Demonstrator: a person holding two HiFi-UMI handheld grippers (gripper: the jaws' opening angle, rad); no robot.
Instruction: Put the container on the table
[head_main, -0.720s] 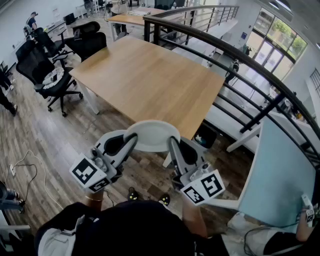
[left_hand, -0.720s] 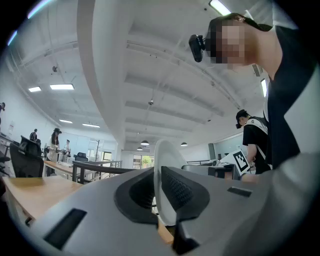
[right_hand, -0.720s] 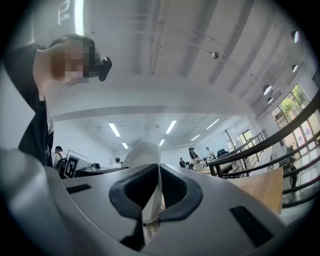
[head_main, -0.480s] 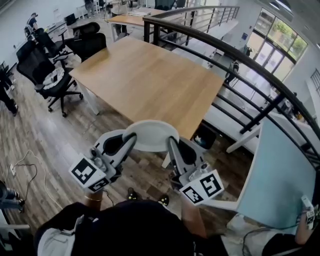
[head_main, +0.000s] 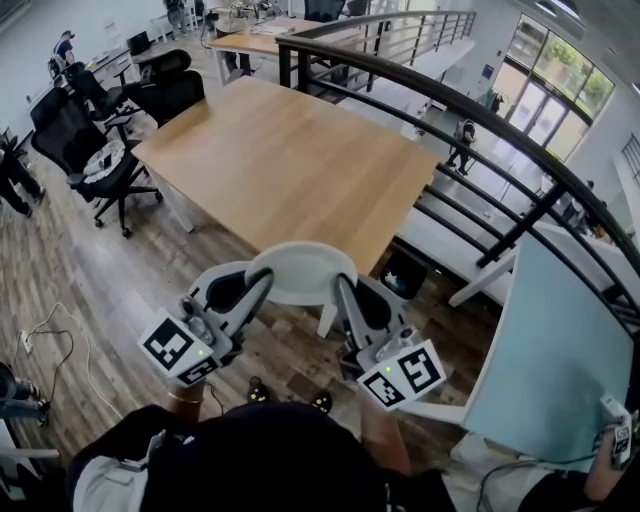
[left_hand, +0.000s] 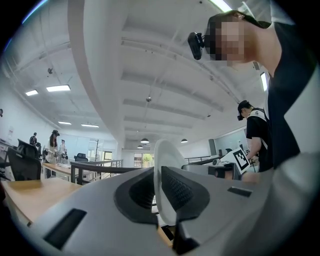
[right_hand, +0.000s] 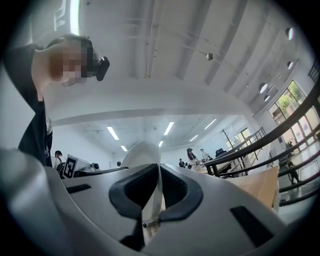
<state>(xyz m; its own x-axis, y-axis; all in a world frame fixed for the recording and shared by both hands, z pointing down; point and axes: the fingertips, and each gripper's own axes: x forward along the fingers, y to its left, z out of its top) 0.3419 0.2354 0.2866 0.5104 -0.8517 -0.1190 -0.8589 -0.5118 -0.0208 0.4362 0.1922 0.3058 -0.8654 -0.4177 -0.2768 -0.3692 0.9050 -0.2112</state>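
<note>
A shallow white container hangs in the air between both grippers, just short of the near edge of a wooden table. My left gripper is shut on its left rim and my right gripper is shut on its right rim. In the left gripper view the white container rim stands edge-on, pinched between the dark pads. The right gripper view shows the same white container rim clamped between that gripper's pads.
Black office chairs stand left of the table. A black railing runs along its far and right side. A pale blue panel rises at the right. Wood floor lies below, with cables at the left.
The view has shifted slightly, so the table sits a little further left and up in the picture. The grippers and the container keep the same hold and place.
</note>
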